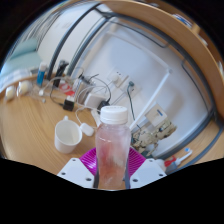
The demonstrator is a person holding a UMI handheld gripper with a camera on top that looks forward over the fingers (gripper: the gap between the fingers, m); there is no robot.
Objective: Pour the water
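Note:
A clear plastic bottle [112, 148] with a white cap stands upright between my fingers, tinted pink by the pads behind it. My gripper [112, 172] is shut on the bottle, with both magenta pads [86, 161] pressing its sides. A white cup [67, 133] with a handle stands on the wooden table [25, 128], to the left of the bottle and a little beyond the fingers. The whole scene appears tilted in the gripper view.
Behind the cup, several small bottles and jars [62, 88] and cables [95, 97] lie near the white wall. Right of the bottle sit small items [155, 128] and a red-tipped object [178, 156]. A small white cap-like piece [87, 129] lies by the cup.

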